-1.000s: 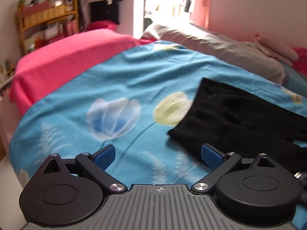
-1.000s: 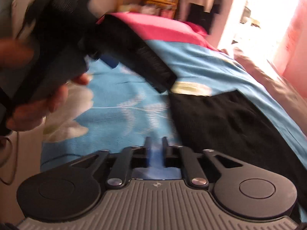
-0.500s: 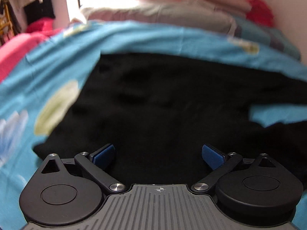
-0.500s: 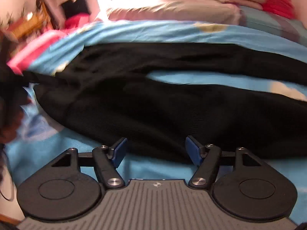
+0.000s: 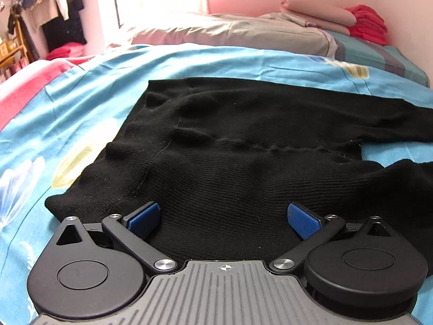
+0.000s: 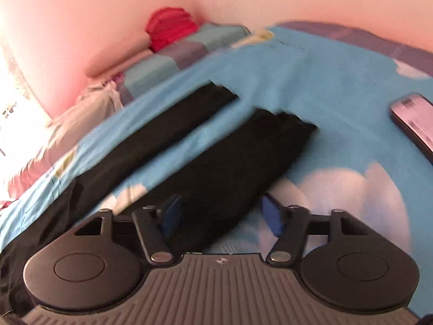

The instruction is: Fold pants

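Note:
Black knit pants [image 5: 243, 146] lie spread flat on the blue flowered bed cover [image 5: 81, 103], waist to the left, legs running off to the right. My left gripper [image 5: 223, 218] is open and empty, just above the near side of the waist part. In the right wrist view the two pant legs [image 6: 222, 162] lie apart, with blue cover showing between them. My right gripper [image 6: 220, 212] is open and empty over the near leg, close to its cuff end.
A phone [image 6: 414, 124] lies on the cover to the right of the leg ends. Pillows and folded pink and red cloth [image 5: 338, 19] line the wall at the back. A pink blanket [image 5: 24, 81] covers the far left. Shelves and hanging clothes [image 5: 46, 13] stand beyond.
Both grippers have swung right, from the bed's left side over the pants. The right gripper has opened and moved on from the waist part to the leg ends.

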Tool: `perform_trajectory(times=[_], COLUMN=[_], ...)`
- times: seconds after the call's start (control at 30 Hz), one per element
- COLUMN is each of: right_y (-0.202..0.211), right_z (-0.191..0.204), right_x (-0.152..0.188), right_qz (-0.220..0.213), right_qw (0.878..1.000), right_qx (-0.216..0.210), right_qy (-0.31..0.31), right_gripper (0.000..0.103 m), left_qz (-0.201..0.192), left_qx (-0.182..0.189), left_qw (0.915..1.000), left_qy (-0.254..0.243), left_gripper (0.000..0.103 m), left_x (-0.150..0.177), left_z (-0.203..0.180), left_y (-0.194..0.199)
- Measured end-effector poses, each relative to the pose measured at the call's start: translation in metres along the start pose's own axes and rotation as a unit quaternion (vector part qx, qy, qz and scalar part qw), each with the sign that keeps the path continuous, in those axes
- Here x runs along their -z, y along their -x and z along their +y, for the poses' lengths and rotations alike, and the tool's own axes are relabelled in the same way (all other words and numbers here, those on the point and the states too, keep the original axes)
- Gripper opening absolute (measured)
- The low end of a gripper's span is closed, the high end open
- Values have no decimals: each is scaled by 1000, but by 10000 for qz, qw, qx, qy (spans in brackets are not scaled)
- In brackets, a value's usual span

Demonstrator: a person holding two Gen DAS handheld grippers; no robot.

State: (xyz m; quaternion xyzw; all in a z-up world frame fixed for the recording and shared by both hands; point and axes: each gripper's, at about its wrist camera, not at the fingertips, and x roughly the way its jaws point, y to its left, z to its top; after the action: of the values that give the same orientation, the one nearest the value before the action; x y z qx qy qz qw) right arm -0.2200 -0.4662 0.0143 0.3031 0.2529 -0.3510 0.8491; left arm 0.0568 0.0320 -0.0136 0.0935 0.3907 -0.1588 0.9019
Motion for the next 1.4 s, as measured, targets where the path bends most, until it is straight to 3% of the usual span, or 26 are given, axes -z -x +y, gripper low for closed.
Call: perform_trajectory(times=[0.03,0.1,0.17,0.23,0.3,0.37,0.4,0.43,0.47,0.5,0.53,0.6,0.73,0.83,0.9,0.97,1.1,1.23,1.33,1.4], right_y=[-3,10,32,32,34,43,48,58,67,76,79,80,69,49,36,36,48,54,48,35], right_z=[2,-13,-42,-60,-64,-61,-57,-48,-35,-18,-2,39,111,136,130,112,109,132,141,139], right_x=[0,-6,-9,-5,2,1,0,-1,1,6,11,27,65,87,94,84,73,76,80,85], right_qz=[13,6,-278,-171,-177,-328,-494,-675,-841,-972,-1000,-765,-137,383,516,479,424,159,415,737], right_qw=[9996,10000,9990,9980,9983,9966,9941,9911,9907,9915,9925,9921,9720,9550,9552,9651,9766,9676,9589,9570], right_qx=[214,61,215,386,270,497,789,1059,1045,869,650,37,-951,-1017,-621,-776,-659,-949,-1284,-1185], right_qy=[159,-14,-292,-479,-487,-574,-565,-441,-232,10,274,996,2146,2759,2848,2454,2001,2336,2497,2544], right_gripper=[7,7,7,7,7,15,28,34,37,47,65,76,75,75,75,75,84,85,87,87], left_qz=[3,15,9,15,49,143,220,277,278,225,163,39,-9,112,260,371,434,419,427,467], left_qx=[-32,-71,-81,-103,-131,-142,-137,-133,-100,-50,-25,-5,-87,-193,-270,-290,-211,-214,-184,-181], left_qw=[10000,10000,10000,9999,9999,9998,9997,9995,9996,9997,9999,10000,9998,9992,9988,9985,9987,9988,9988,9986], left_qy=[-12,5,27,15,17,11,38,57,49,35,19,-40,-206,-329,-320,-278,-166,-136,-121,-146], left_gripper=[103,103,103,103,103,103,103,103,103,103,103,103,103,103,103,103,103,103,103,103], left_x=[0,0,1,1,0,-3,-5,-8,-9,-10,-11,-15,-22,-22,-21,-18,-14,-13,-14,-13], left_z=[-1,-2,-2,-3,-4,-6,-6,-6,-8,-9,-12,-20,-40,-48,-48,-44,-37,-38,-40,-41], left_y=[-1,1,3,2,2,3,4,8,12,18,23,31,31,22,15,10,7,9,9,7])
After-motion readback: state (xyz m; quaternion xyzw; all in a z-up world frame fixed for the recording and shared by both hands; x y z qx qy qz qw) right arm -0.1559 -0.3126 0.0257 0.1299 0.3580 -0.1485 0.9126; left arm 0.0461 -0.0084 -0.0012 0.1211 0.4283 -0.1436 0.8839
